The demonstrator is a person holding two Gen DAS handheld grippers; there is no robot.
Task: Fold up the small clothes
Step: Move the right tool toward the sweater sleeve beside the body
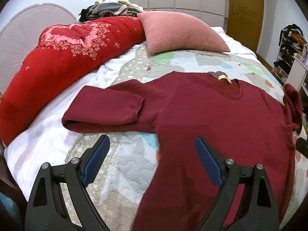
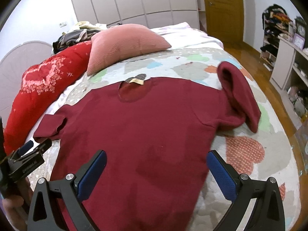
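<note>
A dark red long-sleeved top point(image 1: 211, 115) lies flat on the bed, neckline away from me, a tan label at the collar. Its left sleeve point(image 1: 102, 109) is folded back on itself. Its right sleeve point(image 2: 238, 96) is bunched up and stands in a hump. My left gripper point(image 1: 152, 144) is open and empty, above the top's lower left edge. My right gripper point(image 2: 156, 158) is open and empty, above the top's point(image 2: 146, 119) lower body. The left gripper also shows in the right wrist view point(image 2: 30, 154) at the left edge.
A patterned quilt point(image 1: 119, 171) covers the bed. A red embroidered duvet point(image 1: 57, 57) lies rolled along the left. A pink ribbed cushion point(image 1: 179, 32) sits behind the top. Clothes are piled at the headboard point(image 1: 107, 9). Shelves point(image 2: 284, 61) stand at the right, past the bed edge.
</note>
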